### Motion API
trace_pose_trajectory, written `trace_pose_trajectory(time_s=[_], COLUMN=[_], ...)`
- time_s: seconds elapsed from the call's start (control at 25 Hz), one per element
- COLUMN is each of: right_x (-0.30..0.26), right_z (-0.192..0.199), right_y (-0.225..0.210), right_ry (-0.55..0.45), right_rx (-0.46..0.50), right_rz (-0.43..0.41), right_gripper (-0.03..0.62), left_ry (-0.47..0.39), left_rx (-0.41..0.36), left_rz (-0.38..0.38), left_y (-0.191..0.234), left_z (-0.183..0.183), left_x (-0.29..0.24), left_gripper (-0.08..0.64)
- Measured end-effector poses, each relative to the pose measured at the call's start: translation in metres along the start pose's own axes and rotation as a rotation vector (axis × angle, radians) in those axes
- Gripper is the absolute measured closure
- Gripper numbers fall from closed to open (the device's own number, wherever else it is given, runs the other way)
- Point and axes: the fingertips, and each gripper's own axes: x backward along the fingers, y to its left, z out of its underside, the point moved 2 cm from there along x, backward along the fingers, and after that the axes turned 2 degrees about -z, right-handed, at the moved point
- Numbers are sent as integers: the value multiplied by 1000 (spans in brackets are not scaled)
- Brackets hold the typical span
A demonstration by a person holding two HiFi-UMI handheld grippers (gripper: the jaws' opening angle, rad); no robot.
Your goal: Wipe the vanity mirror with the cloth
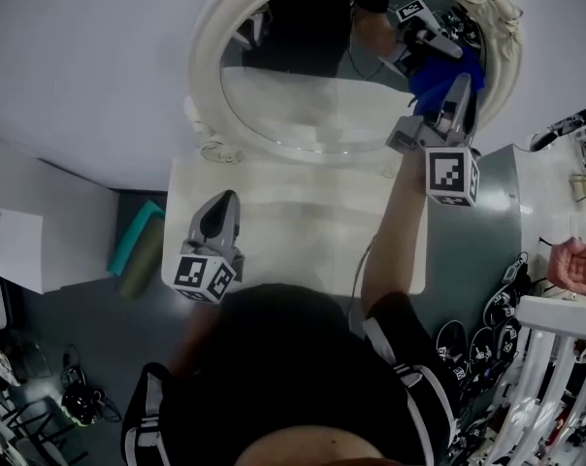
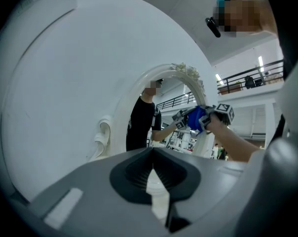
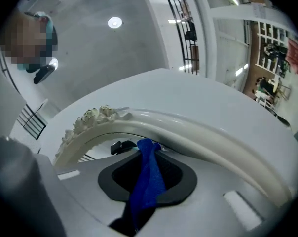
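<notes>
A teal roll [image 1: 130, 244] lies on the grey floor [image 1: 70, 328] beside the white table [image 1: 303, 223], a white box [image 1: 41, 236] further left; 1 white railing [image 1: 563, 314] stands far right.

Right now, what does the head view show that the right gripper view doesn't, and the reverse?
Only the head view shows the left gripper held over the white table. Only the right gripper view shows, close up, the tongs of the right gripper clamped on the blue cloth. Both views show the mirror's ornate frame and that cloth.
</notes>
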Motion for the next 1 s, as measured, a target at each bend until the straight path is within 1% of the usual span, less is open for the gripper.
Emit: trace_pose_trajectory(time_s=[0.2, 0.4, 0.48, 0.56, 0.64, 0.72, 0.76, 0.8, 0.92, 1.0], right_x=[-27, -40, -45, -47, -47, -43, -39, -32, -7, 9], right_z=[-21, -28, -28, -23, -12, 3, 13, 25, 72, 94], right_y=[37, 69, 85, 104, 126, 147, 154, 156, 148, 152], right_ry=[31, 69, 81, 88, 82, 35, 14, 17, 118, 119], right_rx=[184, 394, 488, 604, 734, 851, 894, 932, 1089, 1156], right_rz=[-71, -151, -188, -236, -305, -391, -424, -444, -490, -551], right_gripper=[535, 534, 534, 534, 534, 535, 534, 535, 535, 535], left_ry=[2, 13, 17, 19, 22, 29, 33, 36, 43, 47], left_rx=[7, 8, 8, 11, 13, 15, 15, 15, 14, 11], left_rz=[16, 25, 29, 31, 32, 30, 29, 27, 27, 30], left_y=[-5, -7, -8, -9, -9, -9, -9, -9, -10, -13], left_z=[2, 5, 6, 6, 8, 11, 12, 14, 13, 9], left_x=[-8, -13, -15, -17, -18, -20, -21, -22, -23, -21], left_gripper=[549, 549, 549, 549, 549, 549, 549, 549, 549, 549])
